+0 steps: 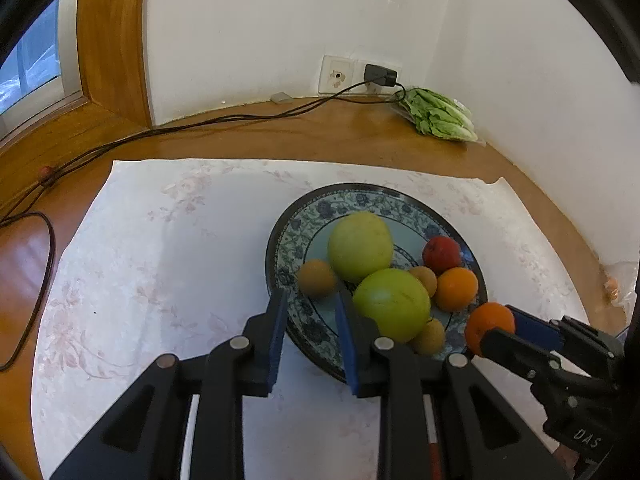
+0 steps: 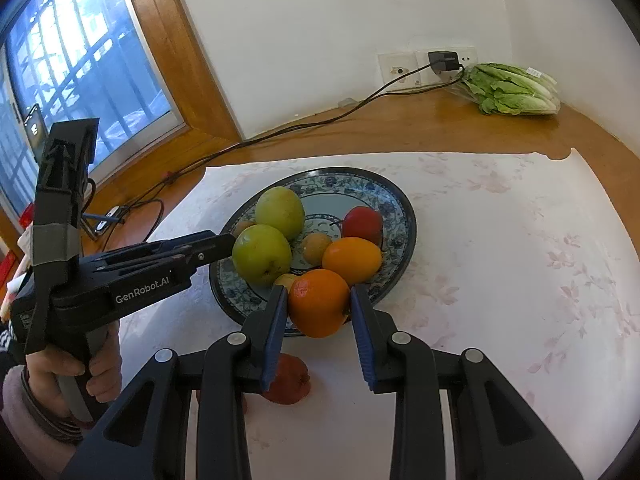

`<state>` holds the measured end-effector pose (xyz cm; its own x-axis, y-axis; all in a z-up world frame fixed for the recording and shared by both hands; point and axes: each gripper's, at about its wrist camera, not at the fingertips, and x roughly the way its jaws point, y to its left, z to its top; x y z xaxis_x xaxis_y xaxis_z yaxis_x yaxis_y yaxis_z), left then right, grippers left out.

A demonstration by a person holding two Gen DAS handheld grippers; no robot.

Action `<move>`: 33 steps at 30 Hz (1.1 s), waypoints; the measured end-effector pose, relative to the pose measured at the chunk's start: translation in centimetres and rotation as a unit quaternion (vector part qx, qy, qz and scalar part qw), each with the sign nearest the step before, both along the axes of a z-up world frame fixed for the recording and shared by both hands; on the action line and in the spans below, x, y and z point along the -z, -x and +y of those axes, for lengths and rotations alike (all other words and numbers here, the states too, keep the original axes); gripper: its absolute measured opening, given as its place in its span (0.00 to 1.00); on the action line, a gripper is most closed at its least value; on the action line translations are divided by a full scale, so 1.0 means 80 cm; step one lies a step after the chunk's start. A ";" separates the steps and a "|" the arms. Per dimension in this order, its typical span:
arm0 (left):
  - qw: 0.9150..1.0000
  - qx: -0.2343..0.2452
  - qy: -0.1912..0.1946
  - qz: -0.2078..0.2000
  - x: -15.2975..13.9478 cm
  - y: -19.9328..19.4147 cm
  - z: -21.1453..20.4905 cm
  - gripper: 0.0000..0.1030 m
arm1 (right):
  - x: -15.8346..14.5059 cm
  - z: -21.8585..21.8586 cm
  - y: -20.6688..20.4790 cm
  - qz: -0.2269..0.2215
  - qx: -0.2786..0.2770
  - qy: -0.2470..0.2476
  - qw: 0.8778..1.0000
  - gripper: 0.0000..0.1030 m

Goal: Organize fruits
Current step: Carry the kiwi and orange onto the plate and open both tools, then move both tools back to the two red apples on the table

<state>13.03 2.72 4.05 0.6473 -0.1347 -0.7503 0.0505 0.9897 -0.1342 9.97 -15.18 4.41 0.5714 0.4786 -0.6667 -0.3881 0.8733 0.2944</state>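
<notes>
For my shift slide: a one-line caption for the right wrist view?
Right gripper holds an orange at the near rim of the fruit-filled plate.

My left wrist view looks steeply down, close over the plate (image 1: 280, 240); my right wrist view faces likewise, sharing plate and mat (image 2: 500, 240).

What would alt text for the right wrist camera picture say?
A handheld gripper clamps an orange at the near rim of a patterned plate holding green apples, a red fruit and other fruit. A second gripper, held in a hand, reaches in from the left.
</notes>
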 end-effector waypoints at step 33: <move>0.998 0.034 0.011 0.044 -0.013 0.081 -0.030 0.69 | -0.006 -0.021 0.034 0.008 0.008 0.012 1.000 0.59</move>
